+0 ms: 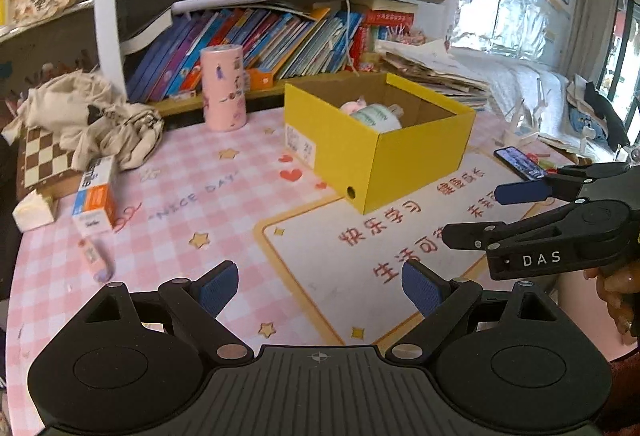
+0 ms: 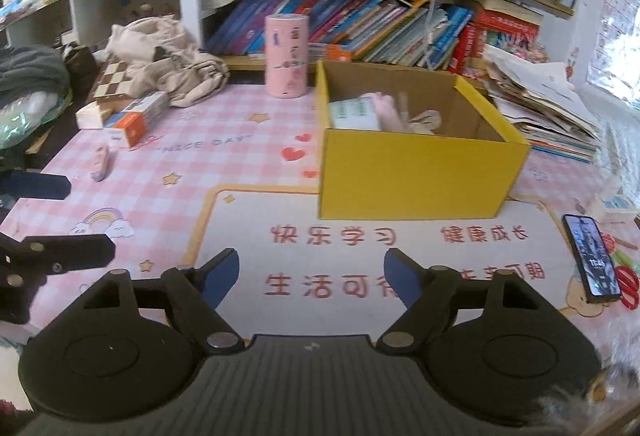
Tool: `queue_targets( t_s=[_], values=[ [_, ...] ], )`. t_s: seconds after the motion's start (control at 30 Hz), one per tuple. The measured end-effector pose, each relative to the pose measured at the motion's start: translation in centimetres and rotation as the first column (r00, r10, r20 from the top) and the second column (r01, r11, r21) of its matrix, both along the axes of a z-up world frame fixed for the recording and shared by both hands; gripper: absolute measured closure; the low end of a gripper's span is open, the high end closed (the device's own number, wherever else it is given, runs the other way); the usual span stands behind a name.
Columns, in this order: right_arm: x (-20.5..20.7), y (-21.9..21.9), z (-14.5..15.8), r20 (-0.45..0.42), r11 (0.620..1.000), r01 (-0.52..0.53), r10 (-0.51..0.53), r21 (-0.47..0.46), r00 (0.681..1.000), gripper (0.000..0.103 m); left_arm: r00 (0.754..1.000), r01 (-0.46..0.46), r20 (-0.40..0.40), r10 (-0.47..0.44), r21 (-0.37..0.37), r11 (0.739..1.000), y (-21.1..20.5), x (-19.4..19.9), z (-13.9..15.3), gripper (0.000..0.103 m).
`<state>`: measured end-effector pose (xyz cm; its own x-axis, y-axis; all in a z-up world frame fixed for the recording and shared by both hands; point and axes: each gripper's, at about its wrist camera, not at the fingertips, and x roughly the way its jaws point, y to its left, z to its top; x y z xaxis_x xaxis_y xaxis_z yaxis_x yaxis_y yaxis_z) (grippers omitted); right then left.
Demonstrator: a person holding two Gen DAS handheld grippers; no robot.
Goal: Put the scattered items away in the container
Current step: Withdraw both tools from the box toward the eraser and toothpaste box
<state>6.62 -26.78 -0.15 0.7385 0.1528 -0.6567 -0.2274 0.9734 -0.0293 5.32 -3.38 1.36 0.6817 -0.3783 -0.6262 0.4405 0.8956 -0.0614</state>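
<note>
While both claws hang empty above the pink checked counter (image 2: 240, 164), we read this moment as a pause between placements. Our left claw (image 1: 320, 288) stands spread, with nothing between its blue pads and only the printed mat beneath. Our right claw (image 2: 312, 274) is likewise spread and empty; in the left wrist view it enters from the right edge, well apart from the box.

The yellow box (image 2: 416, 172), the container, sits open-topped near the middle of the counter. Two items already lie inside: a white and green packet (image 2: 354, 112) against the left wall and a pale pink soft piece (image 2: 400, 112) beside it; what that piece is we cannot tell.

Items still outside, by our judgement:
- an orange and white carton (image 1: 96, 196), lying left of the box near a chessboard (image 1: 40, 156);
- a small pink tube (image 1: 94, 260), flat on the counter just in front of the carton;
- a pink cylinder (image 1: 223, 88), upright behind and to the left of the box.

We judge the task partly done. The next move probably calls for the left claw to swing toward the tube or carton, both nearer its side, and to descend with jaws straddling the narrow width. The tube lies low, so the pads must reach almost to the counter before closing.
</note>
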Motion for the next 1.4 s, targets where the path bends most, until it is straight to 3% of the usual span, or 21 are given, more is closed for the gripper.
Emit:
queue_targets(
  t_s=[0.23,0.8,1.4],
  values=[
    [0.2,2.3,-0.4,-0.011,0.999,-0.044,0.043,-0.023,0.999,0.004,0.997,-0.075,-0.009,0.075,0.019,0.997,1.8,-0.1,-0.5,0.012],
    [1.4,7.6,-0.5,-0.022,0.982,-0.182,0.181,-0.053,0.983,0.002,0.977,-0.21,-0.014,0.211,0.041,0.977,6.2,-0.3,-0.6,0.007],
    [3.4,13.1,-1.0,-0.037,0.942,-0.33,0.328,-0.063,0.944,0.001,0.926,-0.373,-0.049,0.374,0.035,0.927,11.2,-0.4,-1.5,0.007]
  ],
)
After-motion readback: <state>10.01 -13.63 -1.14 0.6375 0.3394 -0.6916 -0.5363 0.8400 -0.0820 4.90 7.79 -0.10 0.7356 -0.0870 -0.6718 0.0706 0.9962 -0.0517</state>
